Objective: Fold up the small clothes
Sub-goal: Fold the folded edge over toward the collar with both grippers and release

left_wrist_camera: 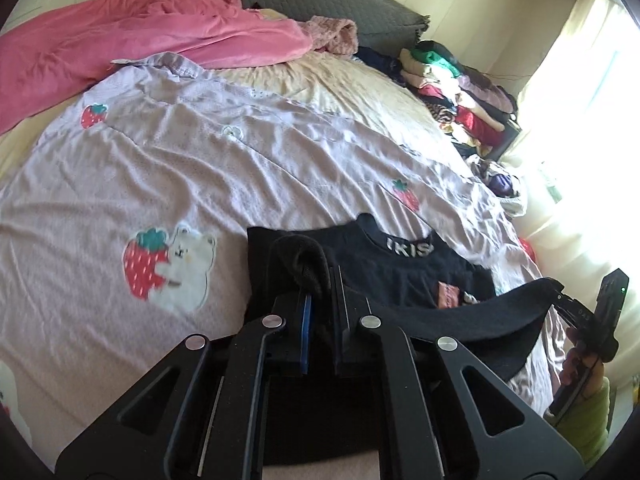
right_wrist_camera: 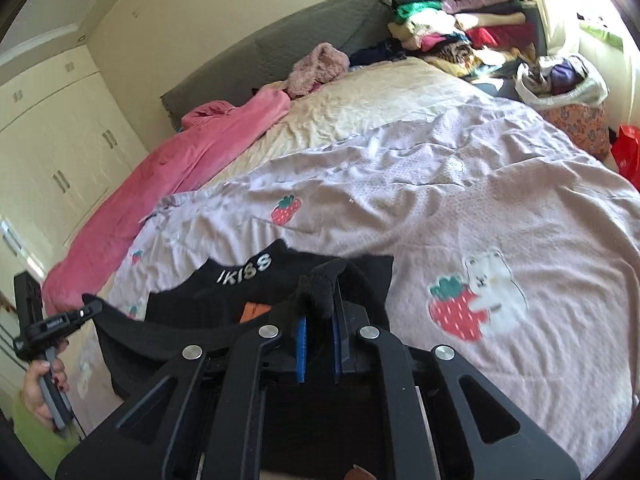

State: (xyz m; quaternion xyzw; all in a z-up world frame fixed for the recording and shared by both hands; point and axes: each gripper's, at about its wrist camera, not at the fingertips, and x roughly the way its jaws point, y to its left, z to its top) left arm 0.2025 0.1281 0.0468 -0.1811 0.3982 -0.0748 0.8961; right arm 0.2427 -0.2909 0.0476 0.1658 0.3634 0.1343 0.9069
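Black knit fabric is pinched in both tools: the left gripper is clenched on one bottom corner of the small black top, and the right gripper is clenched on the other. The hem hangs lifted between them while the collar end, lettered in white, lies flat on the lilac bedspread near the foot of the bed.

The likely trouble is slippage: each grip seems to hold only a thin bunch of cloth, so an uneven pull toward the collar could free a corner or skew the fold. Dragging could also shift the flat half across the bedspread.

Counted: one black top, two grippers, one pink blanket, one heap of clothes beyond the bed.
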